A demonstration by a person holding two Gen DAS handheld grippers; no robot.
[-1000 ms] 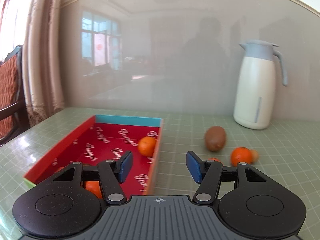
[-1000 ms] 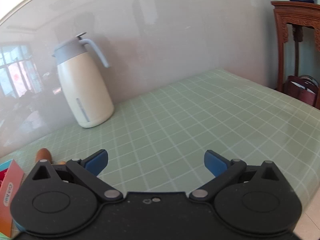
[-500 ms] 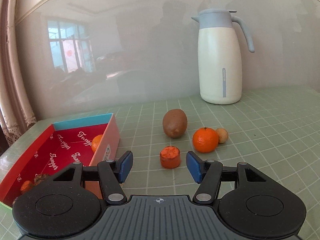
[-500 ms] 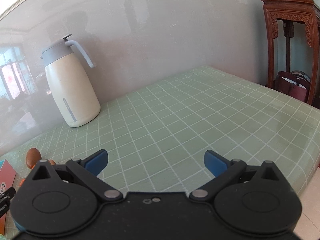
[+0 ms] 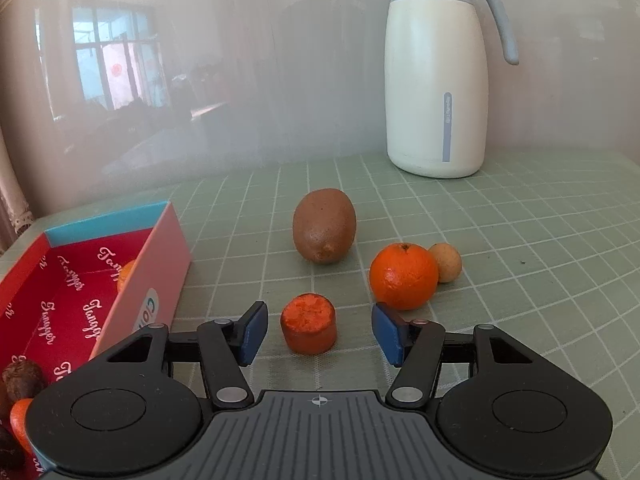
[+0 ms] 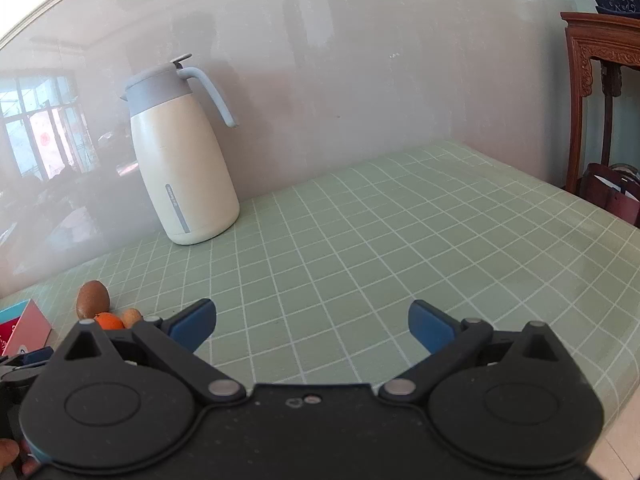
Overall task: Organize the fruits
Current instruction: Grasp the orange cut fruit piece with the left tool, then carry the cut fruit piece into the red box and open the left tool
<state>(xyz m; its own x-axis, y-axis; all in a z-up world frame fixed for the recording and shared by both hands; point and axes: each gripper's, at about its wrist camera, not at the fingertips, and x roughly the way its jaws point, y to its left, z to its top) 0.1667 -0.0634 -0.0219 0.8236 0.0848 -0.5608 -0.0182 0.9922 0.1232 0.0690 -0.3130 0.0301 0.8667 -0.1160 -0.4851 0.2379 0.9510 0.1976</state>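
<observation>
My left gripper (image 5: pixel 318 334) is open, its jaws on either side of a short orange-red cylinder piece (image 5: pixel 308 328) on the table. Behind it lie a brown kiwi (image 5: pixel 324 231), an orange tangerine (image 5: pixel 403 276) and a small tan fruit (image 5: pixel 446 262). A red box (image 5: pixel 80 304) with a pink side wall stands at the left and holds an orange fruit (image 5: pixel 127 276) and dark fruits (image 5: pixel 22 378). My right gripper (image 6: pixel 312 326) is open and empty over bare table; the kiwi (image 6: pixel 93 298), tangerine (image 6: pixel 109 321) and tan fruit (image 6: pixel 131 316) show at its left.
A cream thermos jug with a grey lid (image 5: pixel 436 80) stands at the back by the wall, also in the right wrist view (image 6: pixel 184 168). A carved wooden stand (image 6: pixel 600 92) is beyond the table's right edge. The table has a green grid cover (image 6: pixel 400 240).
My left gripper has swung right from over the red box and moved close to the loose fruits, so the orange-red piece now lies between its jaws. The right view has shifted slightly.
</observation>
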